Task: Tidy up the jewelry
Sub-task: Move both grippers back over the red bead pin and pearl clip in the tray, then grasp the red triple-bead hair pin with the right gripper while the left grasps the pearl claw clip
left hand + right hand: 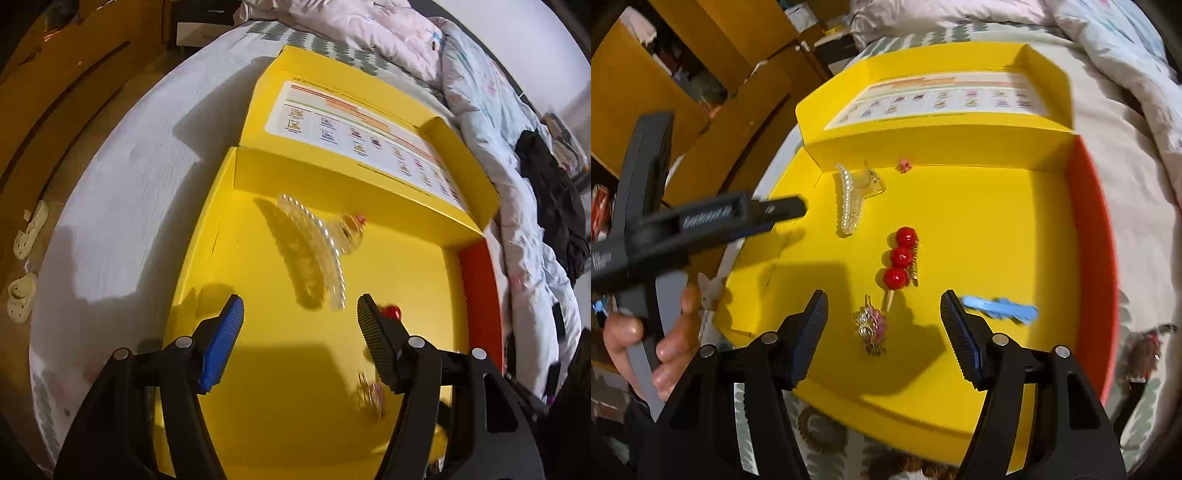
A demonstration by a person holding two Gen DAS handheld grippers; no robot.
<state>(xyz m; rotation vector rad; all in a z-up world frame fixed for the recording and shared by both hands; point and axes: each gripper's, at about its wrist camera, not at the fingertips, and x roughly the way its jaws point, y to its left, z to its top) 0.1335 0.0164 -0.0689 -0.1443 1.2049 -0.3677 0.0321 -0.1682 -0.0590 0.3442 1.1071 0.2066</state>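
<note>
A yellow box (pixel 997 229) lies open on a bed; it also shows in the left wrist view (pixel 295 387). In it lie a pearl claw clip (pixel 849 199), a red three-ball hairpin (pixel 900 257), a gold and pink clip (pixel 870 325), a blue clip (pixel 1001 308) and a tiny pink clip (pixel 904 165). My right gripper (pixel 884 310) is open and empty above the gold and pink clip. My left gripper (pixel 300 314) is open and empty, just short of the pearl claw clip (pixel 314 251). The left tool (pixel 701 221) reaches over the box's left edge.
The box lid (pixel 942 99) with a printed chart stands behind the box. A rumpled duvet (pixel 498 129) lies at the back right. Cardboard boxes (pixel 646 74) stand at the left. Pale shoes (pixel 26 258) lie on the floor. A small pale clip (pixel 709 291) lies left of the box.
</note>
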